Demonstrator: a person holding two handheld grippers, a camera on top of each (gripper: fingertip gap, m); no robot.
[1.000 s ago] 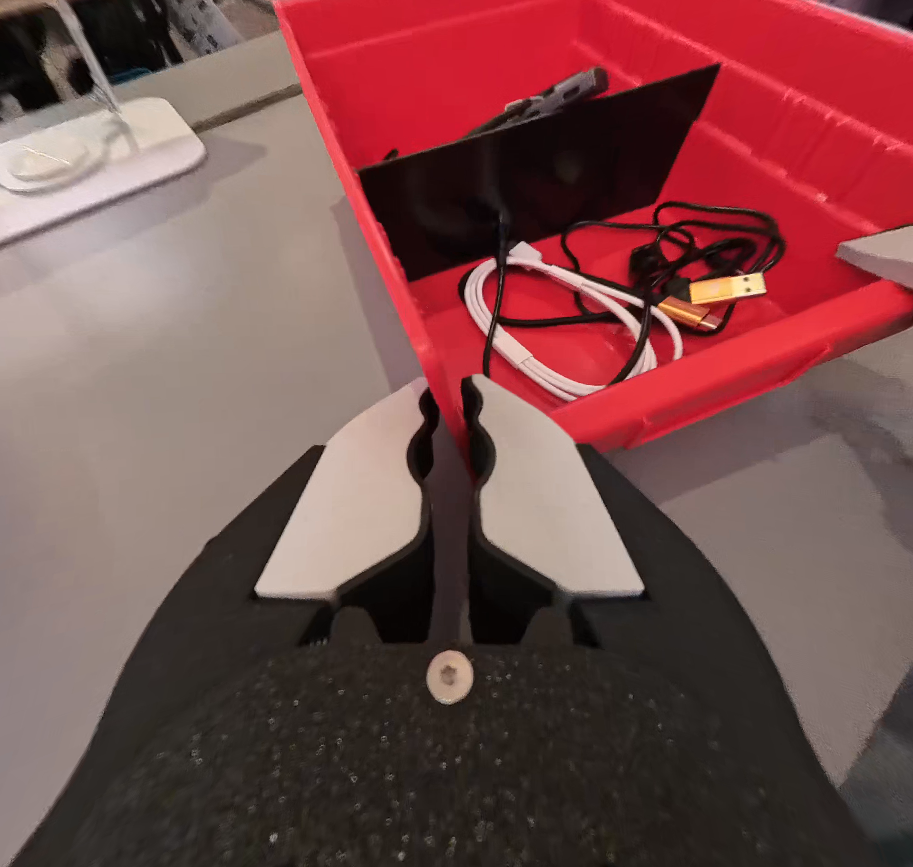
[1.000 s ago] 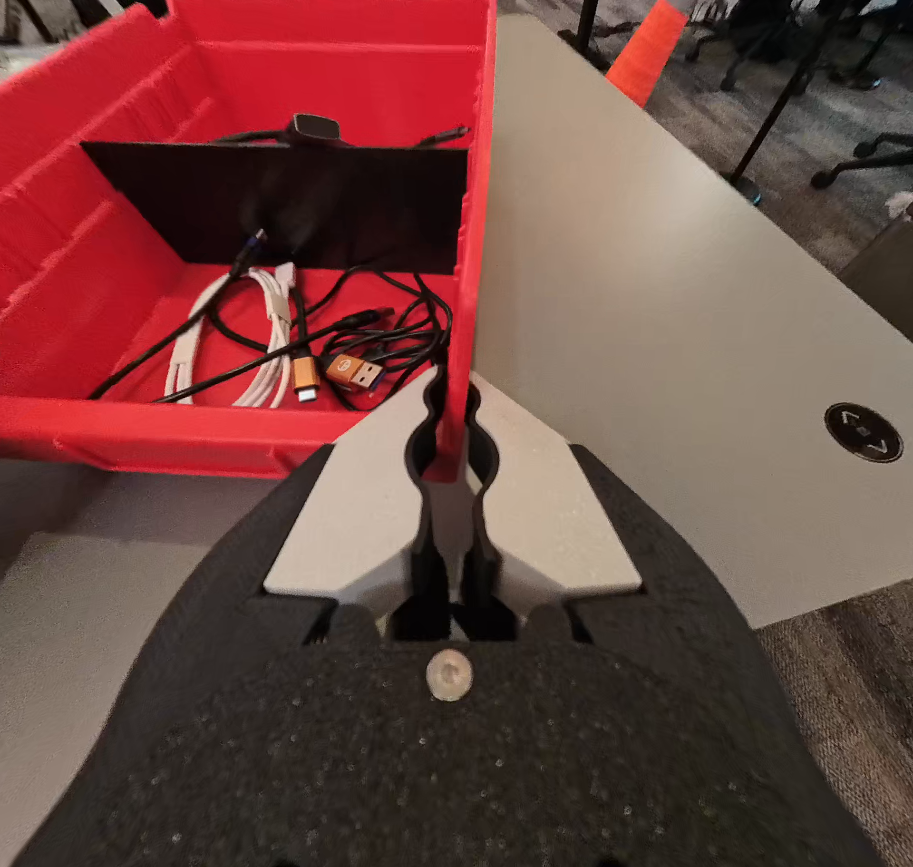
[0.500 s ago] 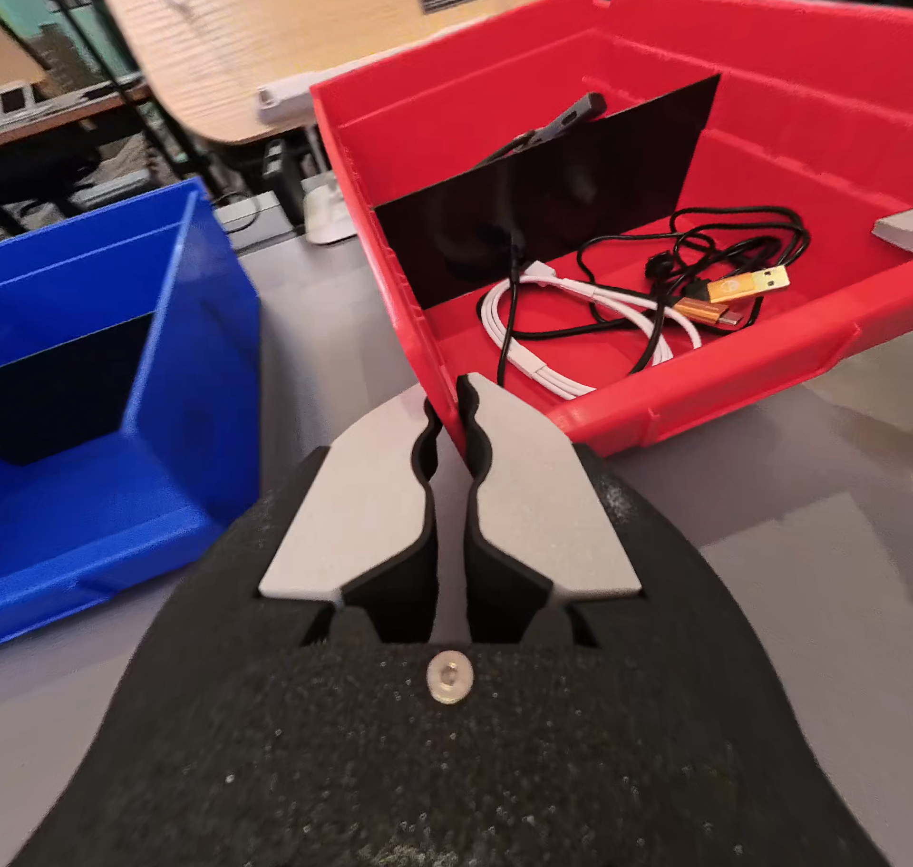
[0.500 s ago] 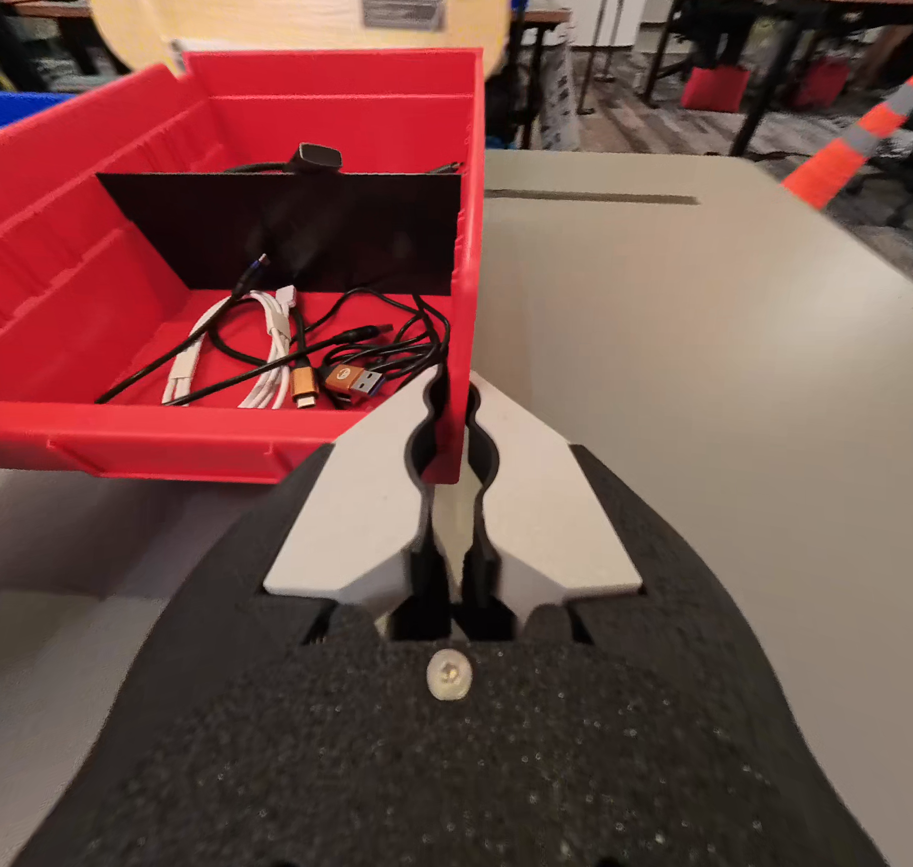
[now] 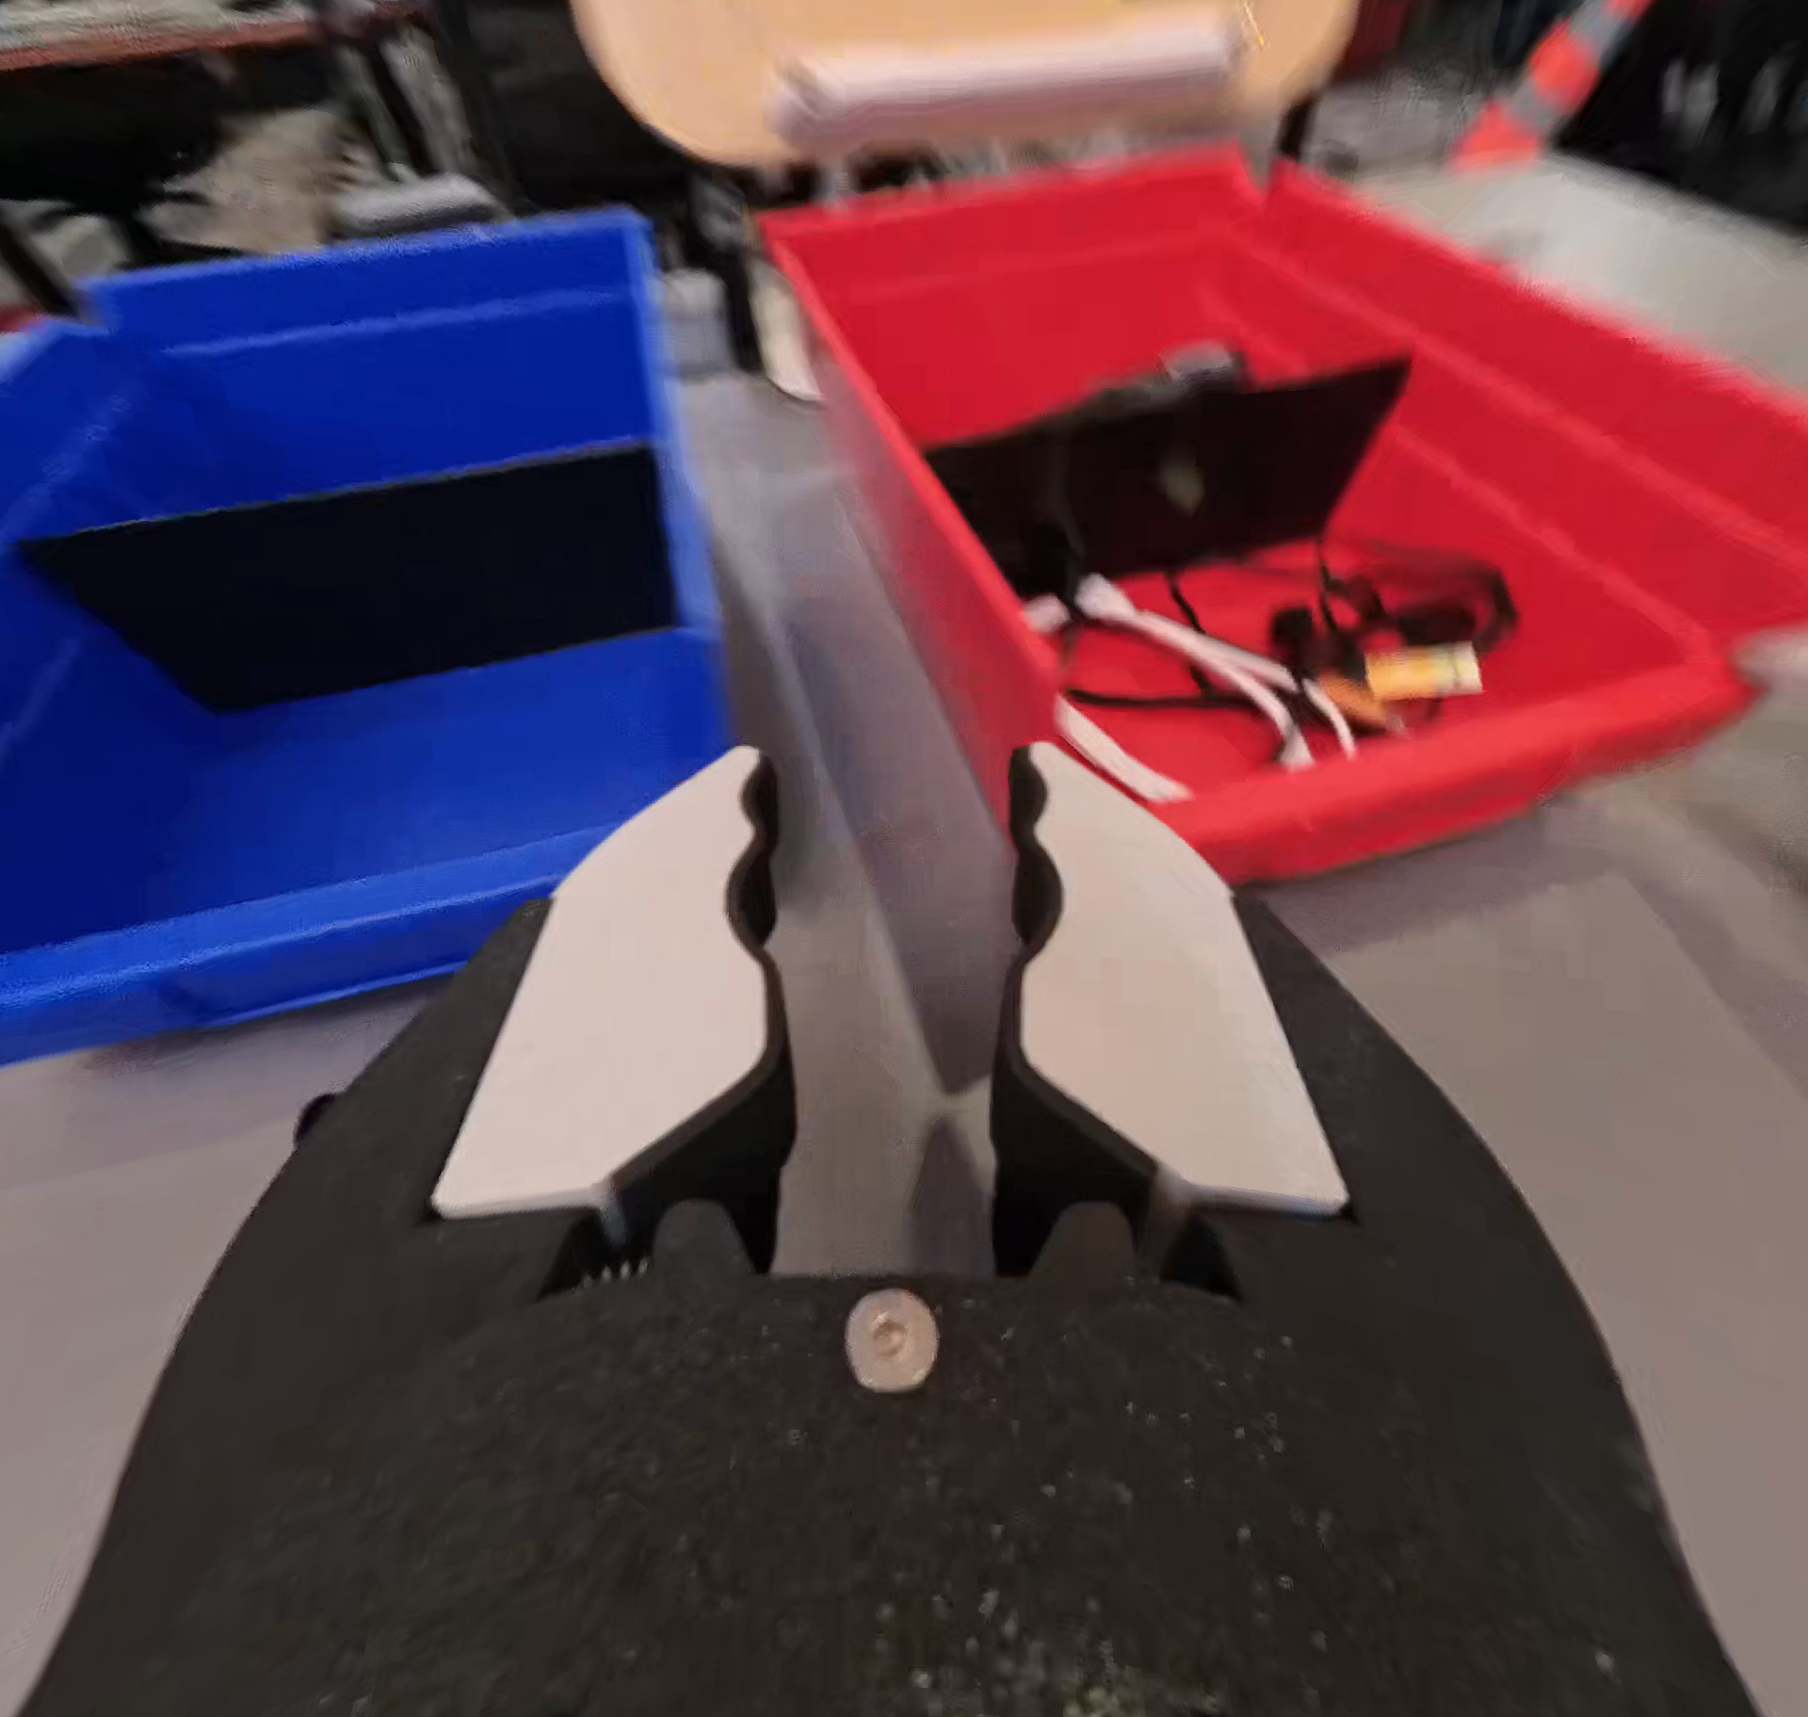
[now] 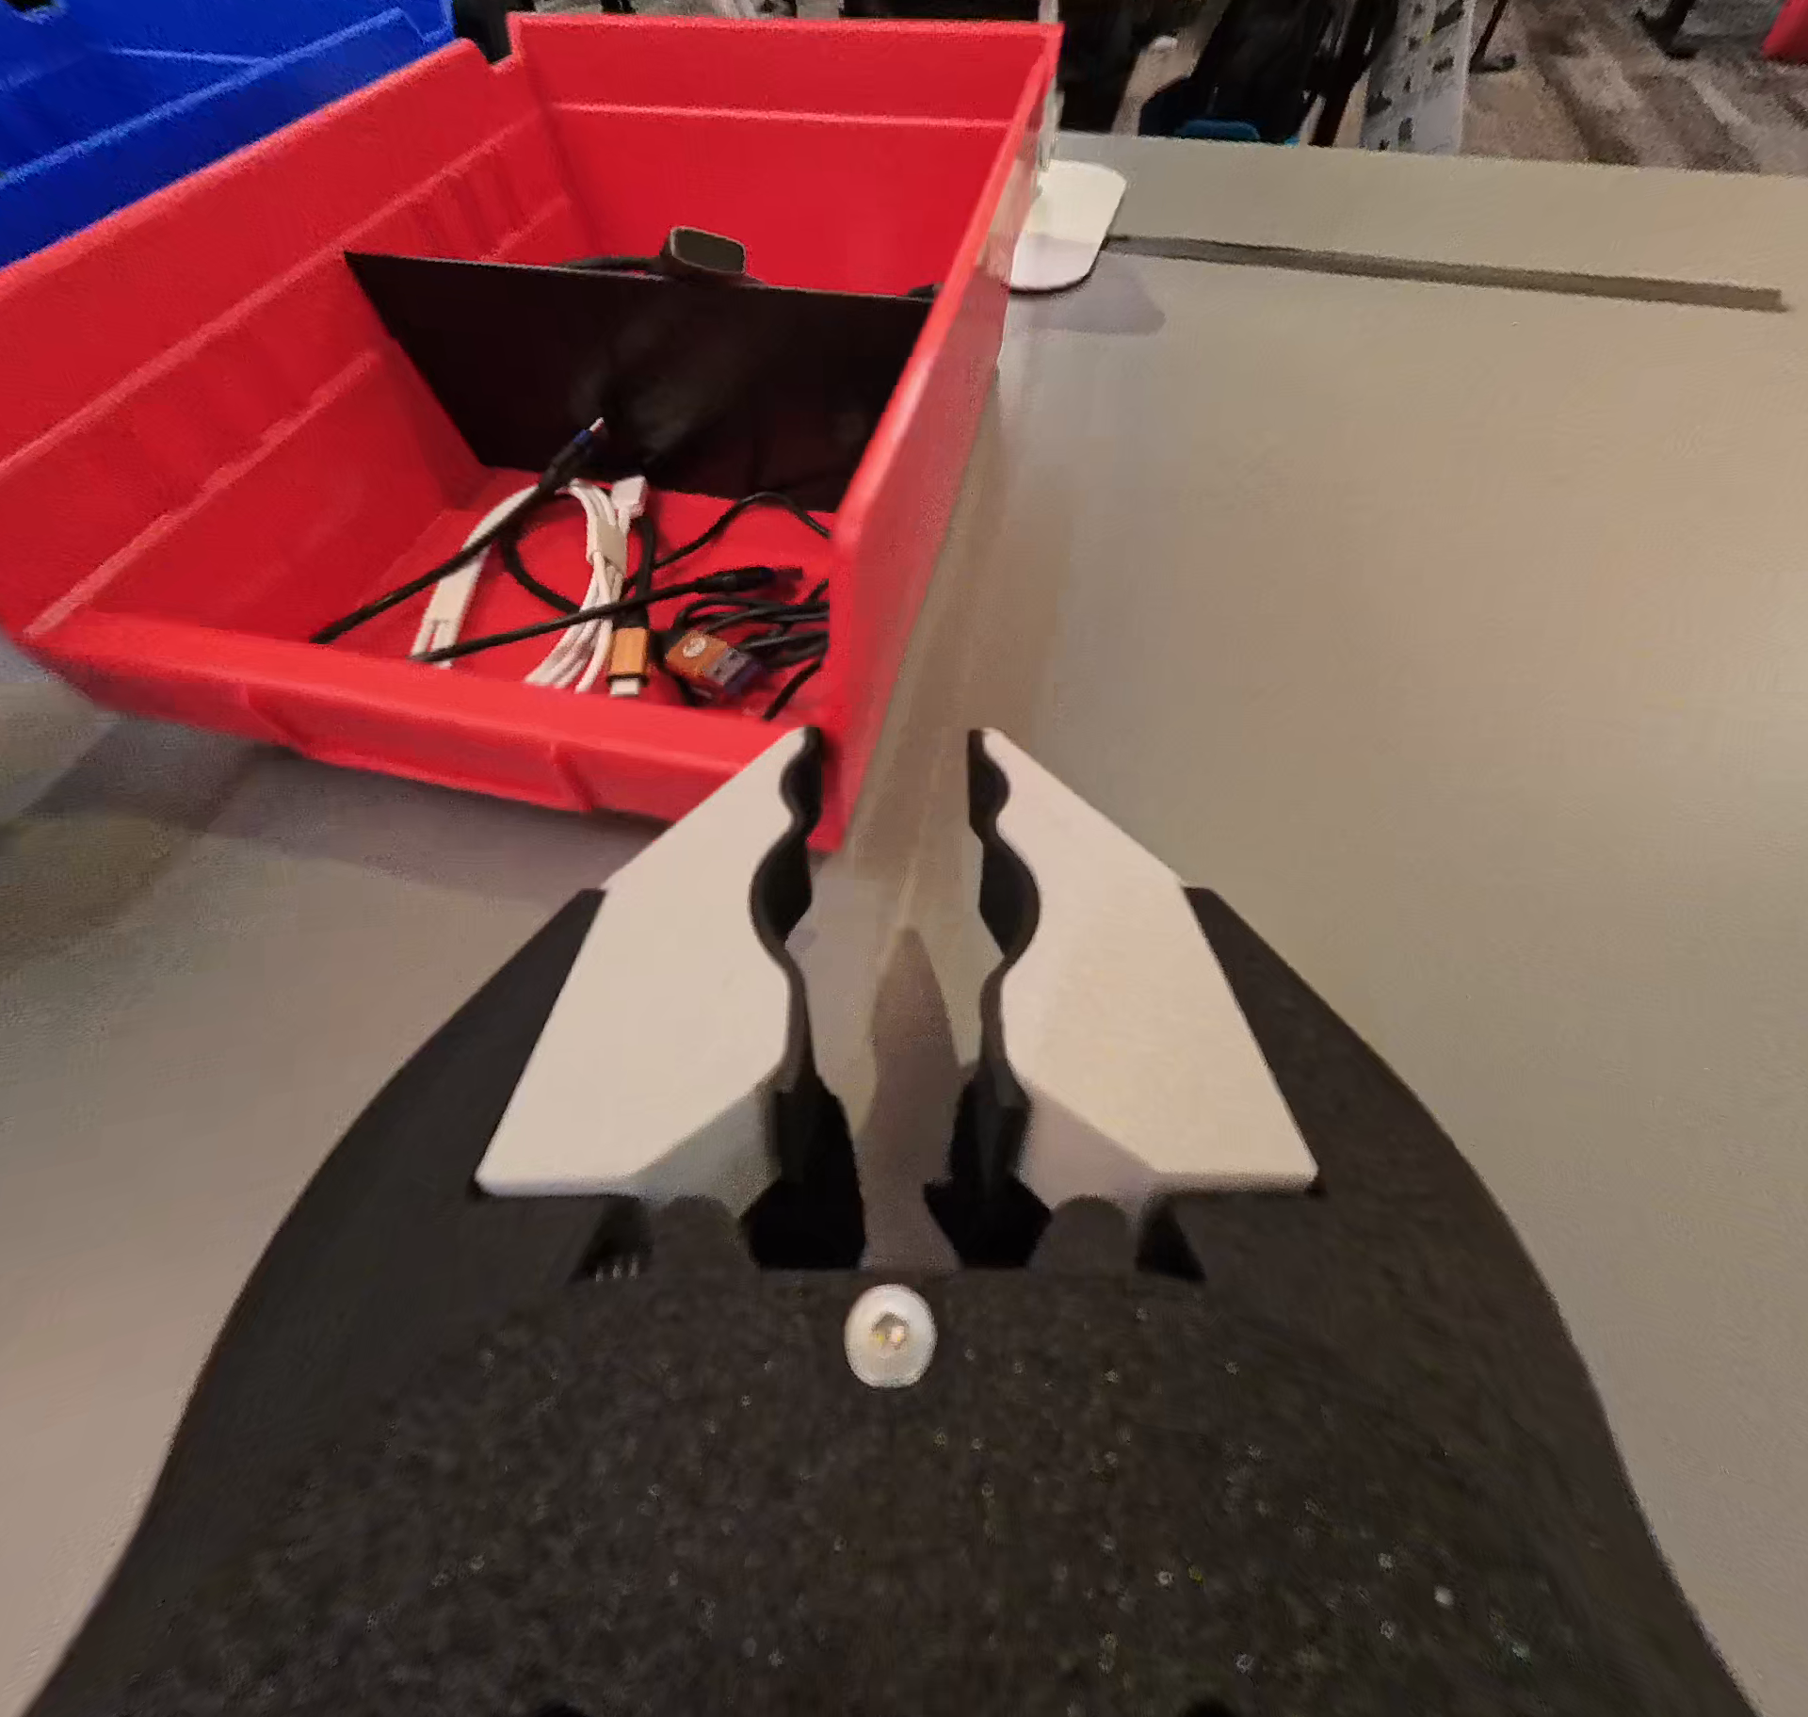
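A red bin (image 5: 1370,819) (image 6: 391,721) stands on the grey table (image 6: 1370,691). A black divider (image 6: 636,378) crosses it, and white and black cables with orange plugs (image 6: 626,613) (image 5: 1301,672) lie in its front part. My left gripper (image 5: 885,770) is open and empty, just off the bin's near left corner, over the gap beside a blue bin (image 5: 293,838). My right gripper (image 6: 890,750) is open and empty, its left finger beside the bin's near right corner. The left wrist view is blurred.
The blue bin also shows in the right wrist view (image 6: 196,75), left of the red one, with a black divider (image 5: 391,574) inside. A white stand base (image 6: 1062,222) sits behind the red bin. A wooden chair back (image 5: 929,6) stands beyond the table.
Both grippers were shut on the red bin's near corners; both have opened and let go. Both have drawn back from the bin, which now sits next to the blue bin.
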